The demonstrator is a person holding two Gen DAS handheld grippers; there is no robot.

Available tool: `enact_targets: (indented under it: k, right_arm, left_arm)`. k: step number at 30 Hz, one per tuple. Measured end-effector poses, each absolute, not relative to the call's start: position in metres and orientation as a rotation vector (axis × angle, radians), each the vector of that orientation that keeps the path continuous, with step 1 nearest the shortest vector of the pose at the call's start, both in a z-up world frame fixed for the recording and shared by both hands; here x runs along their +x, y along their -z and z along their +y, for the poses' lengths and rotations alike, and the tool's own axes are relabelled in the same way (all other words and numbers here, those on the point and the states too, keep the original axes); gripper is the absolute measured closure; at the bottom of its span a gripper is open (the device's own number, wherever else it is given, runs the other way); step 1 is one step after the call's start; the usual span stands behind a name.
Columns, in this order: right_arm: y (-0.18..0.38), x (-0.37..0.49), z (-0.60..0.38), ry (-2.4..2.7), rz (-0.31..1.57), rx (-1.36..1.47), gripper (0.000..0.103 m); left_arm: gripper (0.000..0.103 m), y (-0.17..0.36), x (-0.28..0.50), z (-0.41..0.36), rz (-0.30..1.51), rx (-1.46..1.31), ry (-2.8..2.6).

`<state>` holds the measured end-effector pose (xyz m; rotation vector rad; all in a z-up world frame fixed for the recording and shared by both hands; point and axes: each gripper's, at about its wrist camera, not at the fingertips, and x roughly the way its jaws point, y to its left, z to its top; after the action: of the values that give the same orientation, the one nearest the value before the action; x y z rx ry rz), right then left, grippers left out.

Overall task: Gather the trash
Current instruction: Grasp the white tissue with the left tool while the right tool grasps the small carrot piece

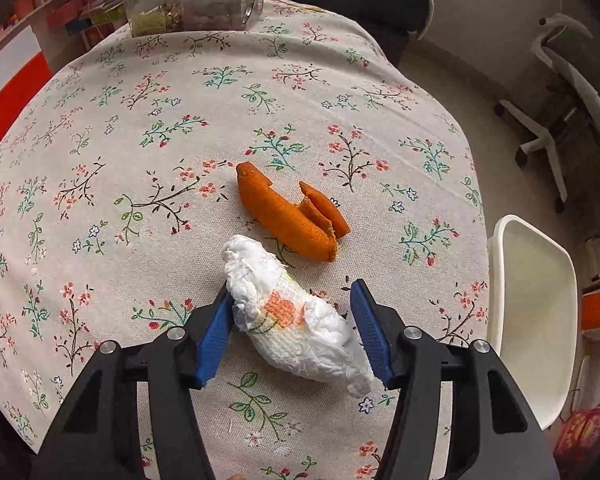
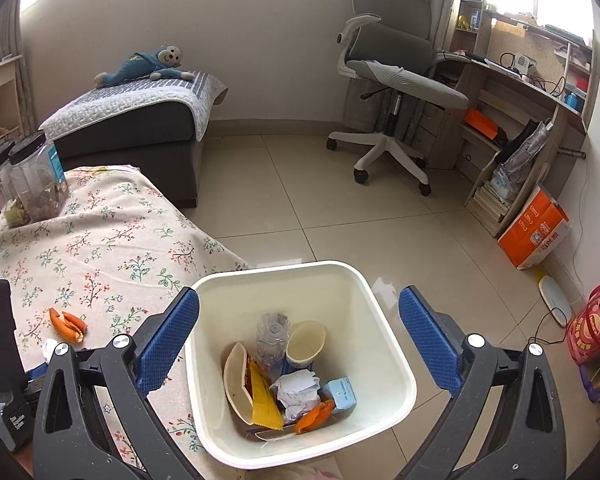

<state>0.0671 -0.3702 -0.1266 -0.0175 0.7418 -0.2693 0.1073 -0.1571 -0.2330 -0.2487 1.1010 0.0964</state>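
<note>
On the floral tablecloth [image 1: 100,128], straddled the crumpled tissue [image 1: 296,320] with left gripper [image 1: 292,328], jaws wide, left pad [image 1: 216,332] touching it (orange peel [image 1: 288,216] just beyond). Above the trash bin [image 2: 384,332], hovered with right gripper [image 2: 300,344], jaws wide, holding nothing.

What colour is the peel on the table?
Orange. The peel shows best in the left wrist view, beyond the tissue.
</note>
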Motion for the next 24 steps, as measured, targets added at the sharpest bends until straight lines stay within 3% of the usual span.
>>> enact_targets:
  k: [6, 17, 24]
  right_arm:
    - [0.143, 0.099, -0.325, 0.094, 0.843, -0.010, 0.007]
    - [0.191, 0.123, -0.183, -0.255, 0.997, -0.260, 0.007]
    - [0.217, 0.145, -0.154, -0.281, 1.079, -0.273, 0.009]
  left_arm:
    - [0.062, 0.216, 0.109, -0.111, 1.086, -0.323, -0.029]
    - [0.062, 0.125, 0.121, -0.001, 0.916, -0.073, -0.008]
    - [0.062, 0.126, 0.114, 0.031, 0.856, -0.011, 0.011]
